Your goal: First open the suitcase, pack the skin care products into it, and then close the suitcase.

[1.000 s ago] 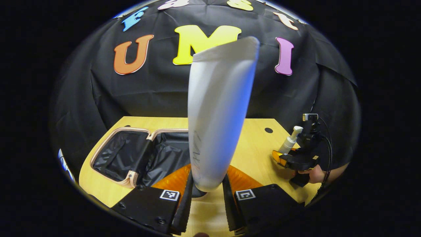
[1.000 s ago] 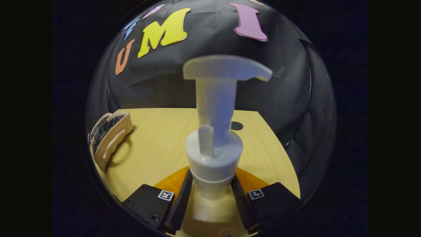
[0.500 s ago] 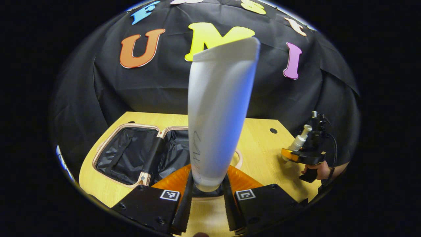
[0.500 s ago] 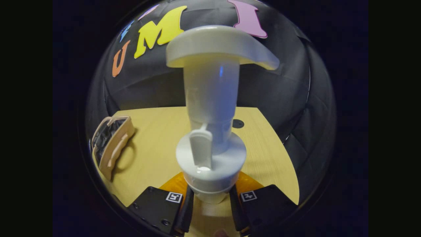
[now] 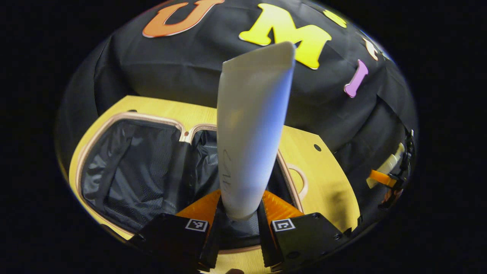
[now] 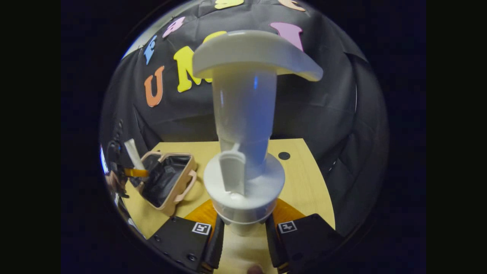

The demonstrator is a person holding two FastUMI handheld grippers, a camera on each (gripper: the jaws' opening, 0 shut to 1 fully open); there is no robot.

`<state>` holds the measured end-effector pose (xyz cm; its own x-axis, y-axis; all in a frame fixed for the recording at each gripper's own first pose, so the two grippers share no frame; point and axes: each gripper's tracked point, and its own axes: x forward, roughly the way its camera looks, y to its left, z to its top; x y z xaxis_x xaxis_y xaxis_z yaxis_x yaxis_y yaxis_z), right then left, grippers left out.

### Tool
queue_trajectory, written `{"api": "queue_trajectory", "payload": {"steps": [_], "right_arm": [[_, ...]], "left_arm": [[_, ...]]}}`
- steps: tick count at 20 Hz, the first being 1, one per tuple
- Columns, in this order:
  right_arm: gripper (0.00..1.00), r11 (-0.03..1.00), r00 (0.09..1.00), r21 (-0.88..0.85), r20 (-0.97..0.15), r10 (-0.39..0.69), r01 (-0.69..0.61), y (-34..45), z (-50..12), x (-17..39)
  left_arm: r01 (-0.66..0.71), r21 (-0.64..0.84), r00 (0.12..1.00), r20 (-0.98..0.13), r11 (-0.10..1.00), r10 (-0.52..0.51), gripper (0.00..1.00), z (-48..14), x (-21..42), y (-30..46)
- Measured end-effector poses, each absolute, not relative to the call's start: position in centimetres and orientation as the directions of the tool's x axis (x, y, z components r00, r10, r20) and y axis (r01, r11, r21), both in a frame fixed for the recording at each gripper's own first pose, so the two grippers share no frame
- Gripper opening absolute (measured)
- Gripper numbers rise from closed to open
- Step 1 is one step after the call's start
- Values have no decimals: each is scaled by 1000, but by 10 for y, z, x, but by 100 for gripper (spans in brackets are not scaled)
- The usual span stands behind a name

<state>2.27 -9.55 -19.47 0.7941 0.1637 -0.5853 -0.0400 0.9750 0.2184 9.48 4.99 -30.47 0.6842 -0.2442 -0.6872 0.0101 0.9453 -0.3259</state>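
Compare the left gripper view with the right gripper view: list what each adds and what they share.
Left gripper view adds: the mesh-lined inside of the open suitcase from above, and the left tongs shut on a white tube.

Right gripper view adds: the right tongs shut on a white pump bottle, close up.

Shared: the suitcase, the wooden table, the tube and the pump bottle.

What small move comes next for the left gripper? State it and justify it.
Probably lower the left gripper and release. Its fingers clamp the white tube upright right above the open suitcase, whose dark lining lies bare below.
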Motion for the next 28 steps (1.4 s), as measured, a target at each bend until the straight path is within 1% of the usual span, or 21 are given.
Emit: {"api": "queue_trajectory", "payload": {"steps": [2, 5, 8, 12, 16, 17, 18, 19, 21, 22, 23, 24, 25, 26, 27, 28], "right_arm": [[47, 969, 802, 246, -579, 144, 3, -96, -175, 9], [47, 968, 818, 251, -562, 124, 26, -96, -153, -7], [47, 966, 823, 257, -555, 124, 28, -92, -141, -16], [47, 962, 826, 272, -542, 157, -5, -78, -131, -22], [47, 966, 816, 253, -546, 191, -57, -59, -131, -26], [47, 967, 808, 241, -552, 208, -84, -52, -133, -28], [46, 966, 801, 236, -555, 223, -105, -45, -134, -29], [47, 962, 793, 239, -558, 244, -128, -35, -136, -30], [47, 956, 779, 247, -563, 276, -161, -20, -138, -29], [47, 952, 770, 246, -568, 292, -181, -10, -140, -27], [47, 948, 759, 244, -571, 311, -205, -1, -140, -25], [47, 941, 748, 246, -573, 335, -232, 12, -140, -20], [47, 931, 733, 252, -575, 363, -264, 28, -140, -15], [46, 922, 719, 255, -577, 387, -292, 43, -140, -9], [47, 910, 699, 257, -583, 414, -326, 64, -142, -1], [47, 896, 680, 261, -585, 442, -359, 84, -143, 7]], "left_arm": [[-1, -340, 622, -737, 940, -266, 47, -326, 95, 54], [-27, -354, 509, -810, 935, -292, 47, -352, 89, 52], [-79, -317, 407, -876, 945, -259, 47, -367, 85, 58], [-166, -271, 233, -945, 948, -229, 47, -379, 75, 56], [-163, -197, 168, -971, 967, -170, 47, -382, 71, 60], [-175, -196, 166, -972, 965, -167, 47, -381, 69, 59], [-181, -196, 177, -971, 964, -164, 42, -381, 70, 58], [-188, -193, 178, -971, 963, -160, 50, -377, 69, 58], [-201, -192, 198, -968, 961, -152, 54, -367, 66, 60], [-199, -184, 212, -967, 963, -141, 60, -359, 64, 63], [-199, -173, 238, -963, 965, -124, 63, -348, 62, 67], [-189, -153, 280, -955, 970, -97, 66, -335, 61, 71], [-168, -126, 336, -940, 978, -63, 68, -321, 60, 75], [-139, -94, 400, -916, 986, -31, 74, -306, 59, 80], [-102, -48, 457, -889, 994, 3, 77, -289, 55, 85], [-76, 6, 506, -861, 997, 44, 86, -275, 49, 92]]}}
